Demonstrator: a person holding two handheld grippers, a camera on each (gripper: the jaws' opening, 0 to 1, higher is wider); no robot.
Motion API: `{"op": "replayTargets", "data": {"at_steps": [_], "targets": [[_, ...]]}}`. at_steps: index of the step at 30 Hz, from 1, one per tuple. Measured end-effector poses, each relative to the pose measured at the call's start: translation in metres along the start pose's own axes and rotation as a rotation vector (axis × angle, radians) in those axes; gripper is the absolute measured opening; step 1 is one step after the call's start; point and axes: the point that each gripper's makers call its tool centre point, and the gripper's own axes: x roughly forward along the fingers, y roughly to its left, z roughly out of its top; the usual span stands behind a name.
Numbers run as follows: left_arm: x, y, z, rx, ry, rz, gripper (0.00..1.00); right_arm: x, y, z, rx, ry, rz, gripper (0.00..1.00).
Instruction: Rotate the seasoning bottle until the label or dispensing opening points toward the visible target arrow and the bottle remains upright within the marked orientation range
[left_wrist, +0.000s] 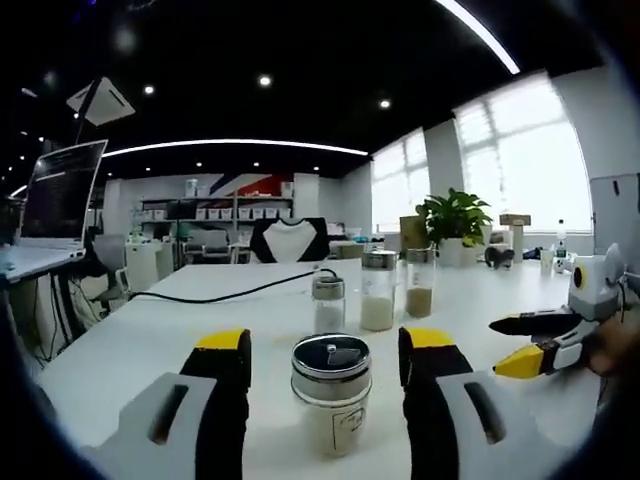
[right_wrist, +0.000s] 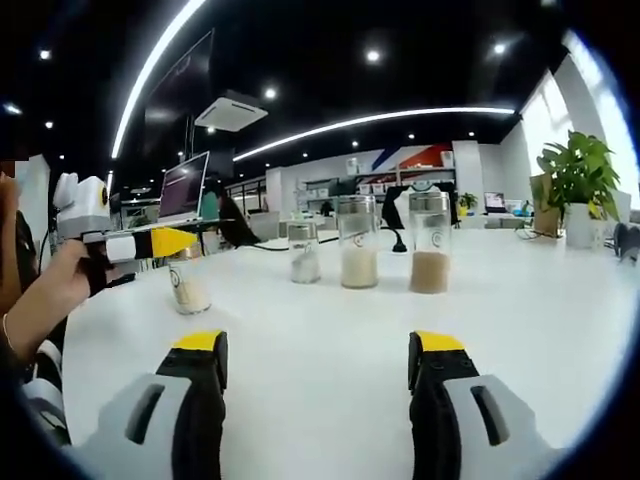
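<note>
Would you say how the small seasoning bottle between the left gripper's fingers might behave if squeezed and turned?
The seasoning bottle looks like smooth glass with a metal lid, so probably rigid but slippery. Squat and partly filled, it should stay upright, sliding on the smooth table rather than tipping.

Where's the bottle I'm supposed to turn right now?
In the left gripper view, the near bottle stands upright between the left gripper's open jaws, in front of three other bottles.

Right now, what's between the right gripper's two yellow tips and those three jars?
Just bare white table, in the right gripper view, between the right gripper and the three jars.
</note>
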Motion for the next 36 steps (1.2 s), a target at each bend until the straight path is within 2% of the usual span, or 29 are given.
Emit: {"op": "replayTargets", "data": {"at_steps": [4,7,9,11,17,24,29,31,36], "targets": [[0.003,0.003,0.006,0.019,0.015,0.026,0.79,0.000,0.003,0.002,-0.003,-0.010,0.015,0.78],[0.006,0.005,0.015,0.030,0.008,0.046,0.78,0.000,0.006,0.003,-0.011,-0.016,0.030,0.81],[0.008,0.010,0.018,0.002,-0.001,0.079,0.77,0.000,0.006,0.003,-0.016,-0.013,0.028,0.81],[0.012,0.007,0.026,-0.010,-0.034,0.068,0.79,0.000,0.007,0.003,-0.016,-0.012,0.031,0.81],[0.029,-0.004,0.033,-0.020,-0.030,0.050,0.84,0.000,0.009,0.002,-0.026,-0.005,0.039,0.81],[0.056,-0.016,0.034,0.022,-0.016,0.039,0.82,0.000,0.009,0.002,-0.026,-0.005,0.041,0.81],[0.073,-0.027,0.036,0.018,-0.011,0.031,0.80,0.000,0.008,0.002,-0.019,-0.011,0.041,0.81],[0.078,-0.025,0.035,0.014,0.003,0.056,0.76,0.000,0.009,0.002,-0.019,-0.011,0.044,0.81],[0.091,-0.025,0.044,-0.004,-0.014,0.084,0.76,0.000,0.009,0.003,-0.014,-0.015,0.045,0.81]]}}
